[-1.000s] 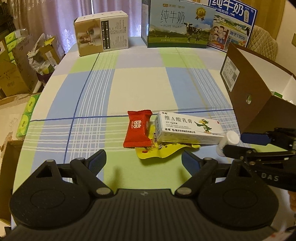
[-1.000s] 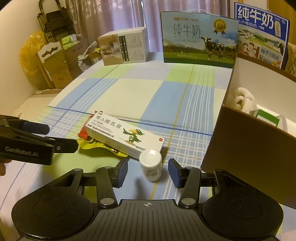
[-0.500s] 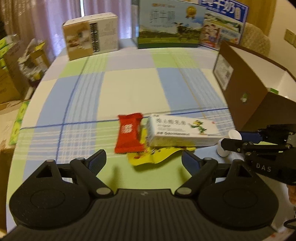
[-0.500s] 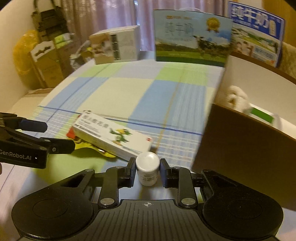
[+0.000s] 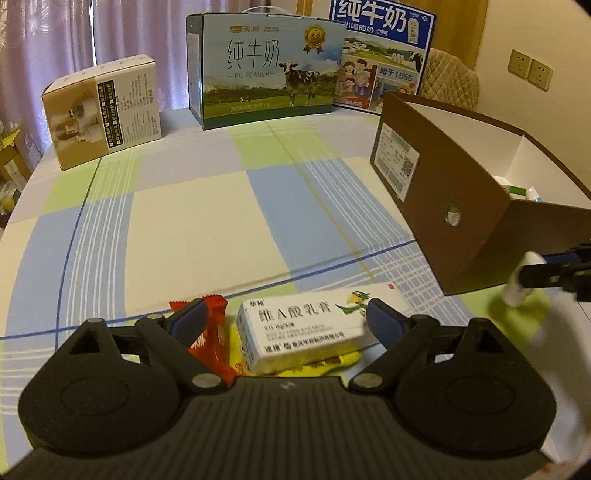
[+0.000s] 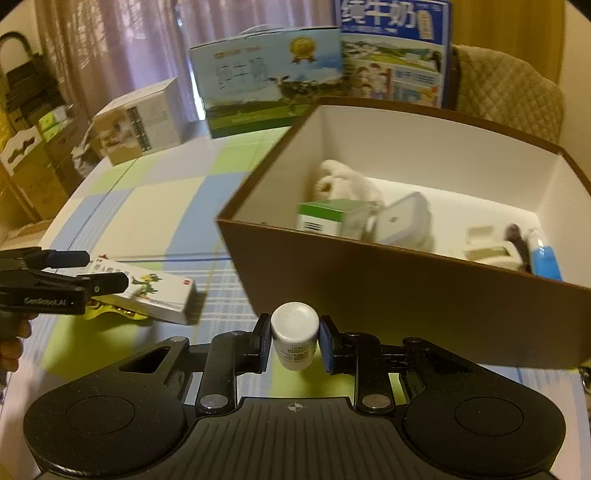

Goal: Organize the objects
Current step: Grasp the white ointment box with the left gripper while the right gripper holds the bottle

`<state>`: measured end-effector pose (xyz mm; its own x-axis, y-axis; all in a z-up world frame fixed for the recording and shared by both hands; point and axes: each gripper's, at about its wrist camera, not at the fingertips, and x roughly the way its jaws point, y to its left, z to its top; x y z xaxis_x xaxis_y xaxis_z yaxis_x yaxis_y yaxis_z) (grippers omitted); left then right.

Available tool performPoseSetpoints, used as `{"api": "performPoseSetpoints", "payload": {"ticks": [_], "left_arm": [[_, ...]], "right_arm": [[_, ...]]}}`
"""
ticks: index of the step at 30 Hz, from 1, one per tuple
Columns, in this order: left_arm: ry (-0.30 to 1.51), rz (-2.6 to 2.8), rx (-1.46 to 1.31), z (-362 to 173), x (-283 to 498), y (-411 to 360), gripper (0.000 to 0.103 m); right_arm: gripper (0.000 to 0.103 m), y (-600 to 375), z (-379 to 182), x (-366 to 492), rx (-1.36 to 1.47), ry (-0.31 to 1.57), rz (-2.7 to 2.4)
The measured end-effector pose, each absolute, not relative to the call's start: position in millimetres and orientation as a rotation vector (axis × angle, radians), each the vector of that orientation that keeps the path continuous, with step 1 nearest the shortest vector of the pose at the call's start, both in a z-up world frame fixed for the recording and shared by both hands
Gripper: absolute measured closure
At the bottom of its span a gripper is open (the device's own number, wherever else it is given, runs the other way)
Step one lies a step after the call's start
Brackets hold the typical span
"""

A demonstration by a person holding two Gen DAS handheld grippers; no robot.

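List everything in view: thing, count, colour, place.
white bottle: 1, white, clamped in right tool.
ointment box: 1, white, table, between left tool's fingers.
red packet: 1, red, left of ointment box.
yellow wrapper: 1, yellow, under ointment box.
brown box: 1, brown outside, white inside, table right, holding items.
milk cartons: 2, blue-green, far edge.
beige box: 1, far left.
left tool: open.
right tool: shut.

Likely home, checked tablecloth (image 5: 207,206), curtains (image 5: 110,33), milk cartons (image 5: 266,70)

Mauve curtains (image 5: 66,33) hang behind the tabletop's (image 5: 192,221) far edge; a quilted chair (image 5: 450,79) stands beside a cream wall (image 5: 535,33).
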<state>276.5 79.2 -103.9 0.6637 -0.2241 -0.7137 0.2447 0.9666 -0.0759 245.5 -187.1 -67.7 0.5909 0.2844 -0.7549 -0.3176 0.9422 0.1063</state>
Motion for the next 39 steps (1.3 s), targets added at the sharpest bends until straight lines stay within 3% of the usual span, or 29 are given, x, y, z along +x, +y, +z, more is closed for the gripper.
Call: {"api": "performPoseSetpoints", "payload": {"ticks": [7,24,32,39], "left_arm": [[0.815,-0.343,-0.055,-106.2,277.9,78.7,0.013],[0.860,-0.457,0.146,-103.8,234.1,12.0,0.019],[0.910,-0.415,0.168,-118.5,251.0,-8.2,0.059],[0.974,-0.306,0.207,-123.6,235.8,-18.2,0.068]], "right_arm": [[0.079,-217.4,-68.9,241.1,-0.015,0.910,0.273],[0.079,-236.7,-74.0,248.3,0.053,0.952,0.233],[0.079,-235.8,-78.6,250.7,0.059,0.965,0.234],[0.079,-229.9,-81.6,249.2,0.079,0.977,0.280]]}}
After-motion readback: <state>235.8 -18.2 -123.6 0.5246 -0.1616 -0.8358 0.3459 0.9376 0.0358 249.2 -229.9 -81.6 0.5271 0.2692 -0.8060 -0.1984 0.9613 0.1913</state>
